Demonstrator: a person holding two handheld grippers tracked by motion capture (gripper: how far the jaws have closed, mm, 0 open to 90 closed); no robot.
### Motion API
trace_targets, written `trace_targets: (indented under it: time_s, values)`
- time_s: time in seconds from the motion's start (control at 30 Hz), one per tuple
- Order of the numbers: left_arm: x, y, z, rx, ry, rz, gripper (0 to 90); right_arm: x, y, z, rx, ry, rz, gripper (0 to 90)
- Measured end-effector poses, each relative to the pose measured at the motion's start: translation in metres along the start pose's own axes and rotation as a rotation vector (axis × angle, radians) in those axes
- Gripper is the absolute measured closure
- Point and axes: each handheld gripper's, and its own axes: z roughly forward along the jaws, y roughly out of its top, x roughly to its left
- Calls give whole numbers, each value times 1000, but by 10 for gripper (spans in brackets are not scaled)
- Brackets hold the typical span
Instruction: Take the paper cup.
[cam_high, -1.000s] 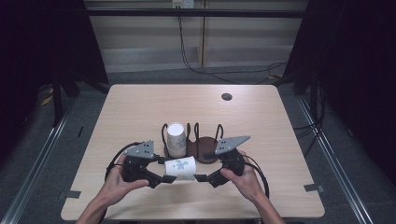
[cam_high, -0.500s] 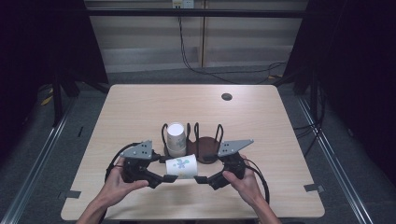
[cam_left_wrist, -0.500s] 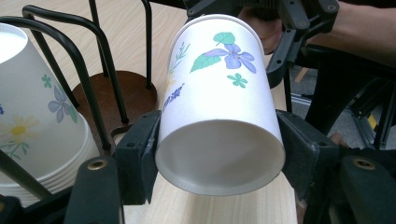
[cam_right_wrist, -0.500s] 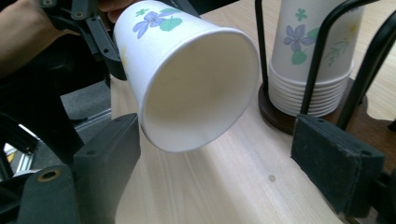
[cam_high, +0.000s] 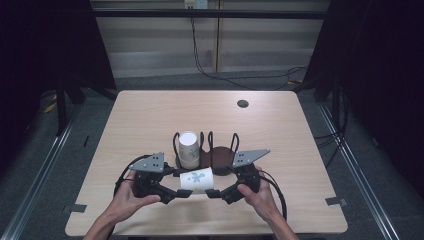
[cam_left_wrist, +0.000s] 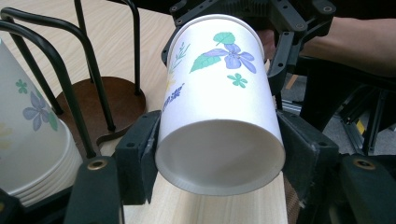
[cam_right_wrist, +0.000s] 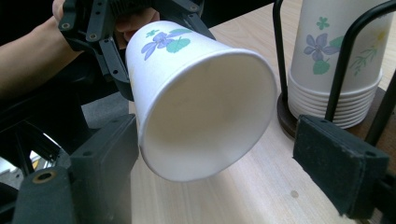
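Note:
A white paper cup (cam_high: 197, 180) with blue flowers lies level above the table's front, between both grippers. My left gripper (cam_high: 181, 184) is shut on its base end, and both pads (cam_left_wrist: 140, 154) press the cup (cam_left_wrist: 219, 107). My right gripper (cam_high: 212, 186) faces it from the other side. The cup's open mouth (cam_right_wrist: 205, 107) sits between its jaws, which have just been opening. The right pad (cam_right_wrist: 341, 163) stands well apart from the rim. A stack of like cups (cam_high: 189, 149) stands upside down in a black wire rack (cam_high: 220, 156) just behind.
The rack's brown base (cam_left_wrist: 112, 102) and wire loops are close behind the held cup. A small dark round disc (cam_high: 243, 103) lies at the table's far right. The table's front edge (cam_high: 210, 233) is right below the hands.
The right gripper's jaws stand a little wider around the cup's mouth. Both hands and the cup have stayed where they were.

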Motion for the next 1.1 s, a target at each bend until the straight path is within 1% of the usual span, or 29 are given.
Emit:
trace_targets:
  time_s: [0.13,0.23,0.4,0.47,0.57,0.73,0.83,0.9,0.97,1.07,1.1]
  values:
    - [-1,0,1,-4,-9,0,360,0,0,3,-3,14,1,137]
    - [-1,0,2,-4,-21,-6,360,2,1,4,-4,22,-9,137]
    - [-2,0,4,2,-33,0,361,2,1,5,-10,40,-10,137]
    - [-3,0,5,9,-44,8,361,3,2,6,2,52,-11,137]
    - [-4,0,6,10,-49,11,361,6,2,8,12,53,-28,141]
    - [-4,0,6,-4,-57,10,361,5,3,8,9,76,-24,157]
    - [-4,0,6,-7,-56,9,361,5,2,9,4,84,-20,156]
    - [-4,0,6,-8,-59,8,361,4,2,8,-11,100,-19,192]
    - [-4,-1,6,-12,-63,2,362,4,3,6,-21,98,-31,203]
    - [-3,-2,7,-30,-67,-8,364,2,3,3,-39,113,-22,222]
    - [-3,-2,6,-29,-70,-10,364,2,3,3,-42,118,-19,228]
